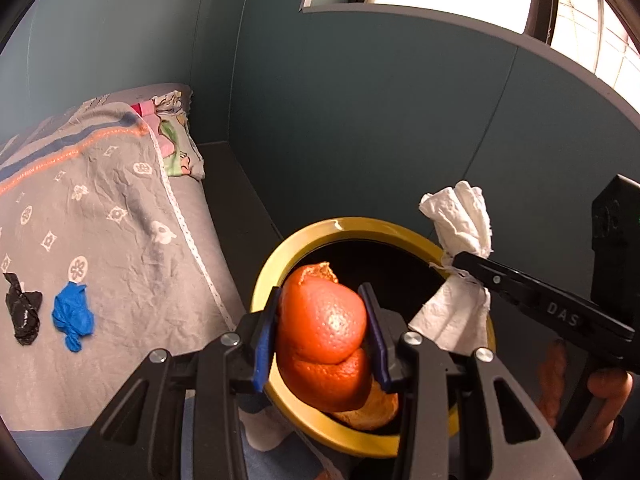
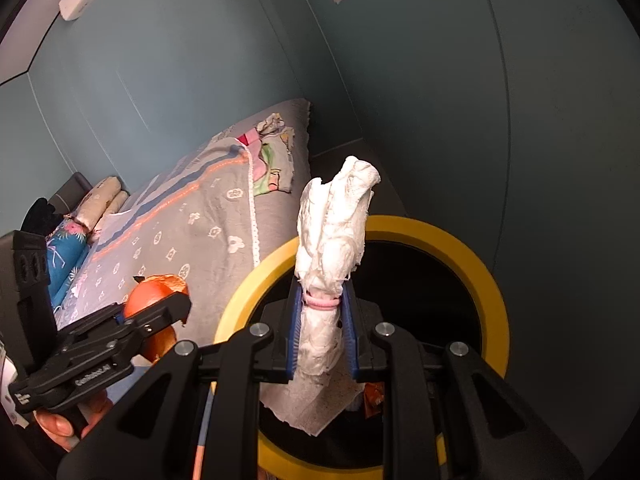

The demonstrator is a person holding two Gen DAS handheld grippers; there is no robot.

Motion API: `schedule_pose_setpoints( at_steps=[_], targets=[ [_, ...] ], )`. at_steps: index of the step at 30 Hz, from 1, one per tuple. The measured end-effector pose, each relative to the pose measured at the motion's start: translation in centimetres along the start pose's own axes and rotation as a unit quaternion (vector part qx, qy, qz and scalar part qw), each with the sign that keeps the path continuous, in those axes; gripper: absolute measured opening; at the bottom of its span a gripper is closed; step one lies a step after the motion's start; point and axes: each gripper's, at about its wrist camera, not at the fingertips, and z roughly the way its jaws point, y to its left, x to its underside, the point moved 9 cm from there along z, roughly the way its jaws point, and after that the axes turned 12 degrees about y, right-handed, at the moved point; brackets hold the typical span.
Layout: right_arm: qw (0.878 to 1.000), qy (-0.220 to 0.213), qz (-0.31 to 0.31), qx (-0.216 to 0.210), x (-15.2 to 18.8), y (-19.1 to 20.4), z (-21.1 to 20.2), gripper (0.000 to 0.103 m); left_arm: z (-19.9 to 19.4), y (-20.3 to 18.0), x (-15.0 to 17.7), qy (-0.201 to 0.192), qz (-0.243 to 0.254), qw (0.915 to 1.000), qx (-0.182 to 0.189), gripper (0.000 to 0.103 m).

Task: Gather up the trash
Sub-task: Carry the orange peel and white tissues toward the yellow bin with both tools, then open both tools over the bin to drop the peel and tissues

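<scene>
My left gripper (image 1: pixel 320 292) is shut on a large piece of orange peel (image 1: pixel 324 332) and holds it over the near-left part of a round bin with a yellow rim (image 1: pixel 360 226). To its right, my right gripper (image 1: pixel 456 259) is shut on a crumpled white tissue (image 1: pixel 460 216) above the bin's right rim. In the right wrist view the tissue (image 2: pixel 336 220) stands up between the blue pads of the right gripper (image 2: pixel 322 286), over the bin's rim (image 2: pixel 460 240). The left gripper (image 2: pixel 176 304) with the peel (image 2: pixel 150 294) is at the left.
A crumpled black bag (image 1: pixel 24 312) and a blue glove (image 1: pixel 74 316) lie on the grey patterned bed cover (image 1: pixel 100 208) left of the bin. Teal walls (image 1: pixel 360 100) close in behind the bin. A person's hand (image 1: pixel 608 384) holds the right gripper's handle.
</scene>
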Motion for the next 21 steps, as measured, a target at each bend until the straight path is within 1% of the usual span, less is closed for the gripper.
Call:
schedule_pose_setpoints(
  at_steps=[6, 8, 11, 12, 14, 15, 16, 18, 19, 21],
  targets=[
    [1.000, -0.004, 0.007, 0.018, 0.1, -1.1, 0.6, 0.019, 1.6, -0.7, -0.3, 0.004, 0.006, 0.9999, 0.012, 0.037],
    [1.000, -0.004, 0.011, 0.023, 0.0, -1.4, 0.6, 0.019, 1.9, -1.0, -0.4, 0.005, 0.013, 0.9999, 0.007, 0.039],
    [0.999, -0.008, 0.020, 0.027, 0.0, -1.4, 0.7, 0.022, 1.7, -1.2, -0.6, 0.000, 0.016, 0.9999, 0.000, 0.051],
    [0.999, -0.012, 0.022, 0.033, 0.1, -1.5, 0.4, 0.026, 1.5, -1.1, -0.7, -0.002, 0.012, 0.9999, -0.002, 0.060],
    [0.999, -0.018, 0.024, 0.040, 0.2, -1.5, 0.0, 0.032, 0.7, -0.8, -0.8, -0.012, 0.004, 0.9999, -0.003, 0.067],
    [0.999, -0.020, 0.026, 0.039, 0.2, -1.5, -0.1, 0.038, 0.3, -0.5, -0.8, -0.016, 0.001, 0.9998, -0.007, 0.072],
    [0.999, -0.023, 0.030, 0.038, 0.3, -1.7, -0.2, 0.043, -0.1, -0.3, -0.8, -0.019, -0.003, 0.9998, -0.009, 0.075],
    [0.998, -0.027, 0.036, 0.040, 0.3, -1.8, -0.5, 0.046, -0.8, 0.4, -0.7, -0.021, -0.014, 0.9996, -0.008, 0.078],
    [0.998, -0.028, 0.038, 0.038, 0.4, -1.8, -0.5, 0.046, -1.2, 0.9, -0.6, -0.022, -0.020, 0.9995, -0.009, 0.080],
    [0.998, -0.030, 0.041, 0.038, 0.4, -1.8, -0.6, 0.046, -1.9, 1.7, -0.4, -0.025, -0.029, 0.9992, -0.014, 0.082]
  ],
)
